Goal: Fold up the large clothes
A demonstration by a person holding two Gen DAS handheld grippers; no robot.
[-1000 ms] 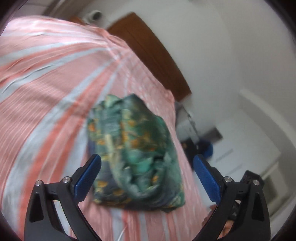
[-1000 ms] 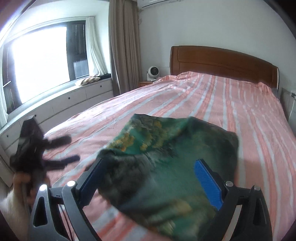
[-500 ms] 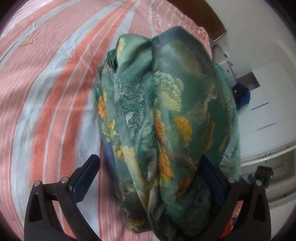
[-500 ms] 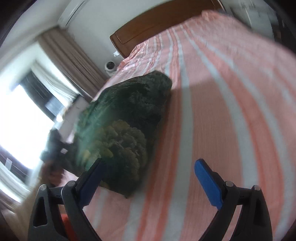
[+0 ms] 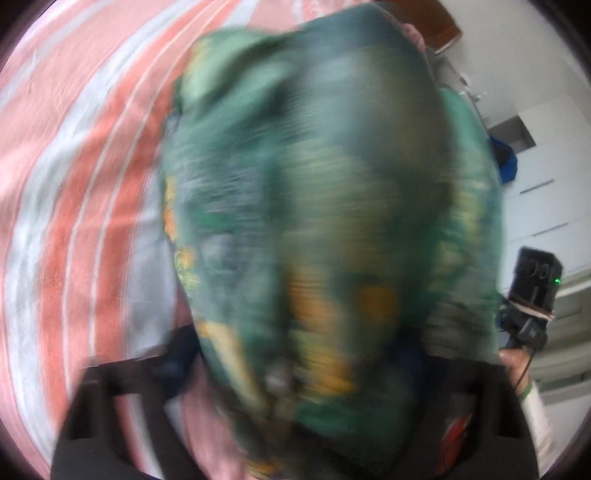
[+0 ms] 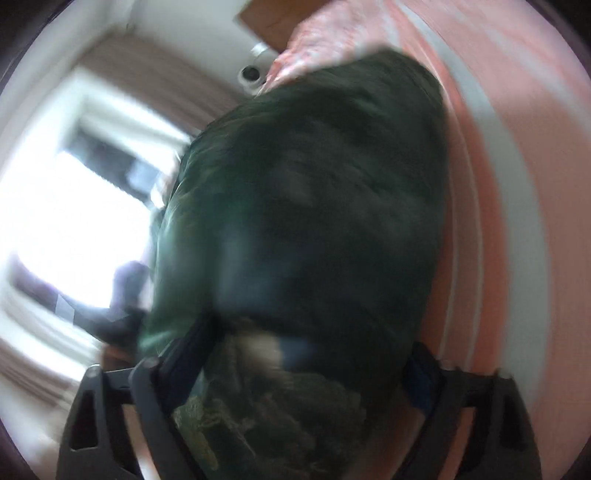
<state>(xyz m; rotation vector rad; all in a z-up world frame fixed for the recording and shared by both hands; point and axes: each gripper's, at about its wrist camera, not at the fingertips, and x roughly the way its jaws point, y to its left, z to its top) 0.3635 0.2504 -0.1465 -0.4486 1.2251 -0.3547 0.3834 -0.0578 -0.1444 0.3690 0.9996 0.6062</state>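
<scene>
A bunched green garment with orange and yellow print (image 5: 325, 229) lies on the pink striped bed (image 5: 74, 221). It fills the left wrist view, blurred, and covers my left gripper (image 5: 295, 373); the cloth sits between the wide-set fingers. In the right wrist view the same garment (image 6: 314, 229) looks dark and lies between the spread fingers of my right gripper (image 6: 295, 354). Both sets of jaws stand wide apart around the bundle. The right gripper also shows at the right edge of the left wrist view (image 5: 532, 295).
A wooden headboard (image 6: 273, 18) stands at the far end of the bed. A bright window with curtains (image 6: 74, 221) is at the left. White cabinets (image 5: 546, 206) and a blue object (image 5: 504, 162) stand beside the bed.
Both grippers have pushed in close to the garment from opposite sides. The bundle now fills each view and lies between the fingers. Both views are motion-blurred.
</scene>
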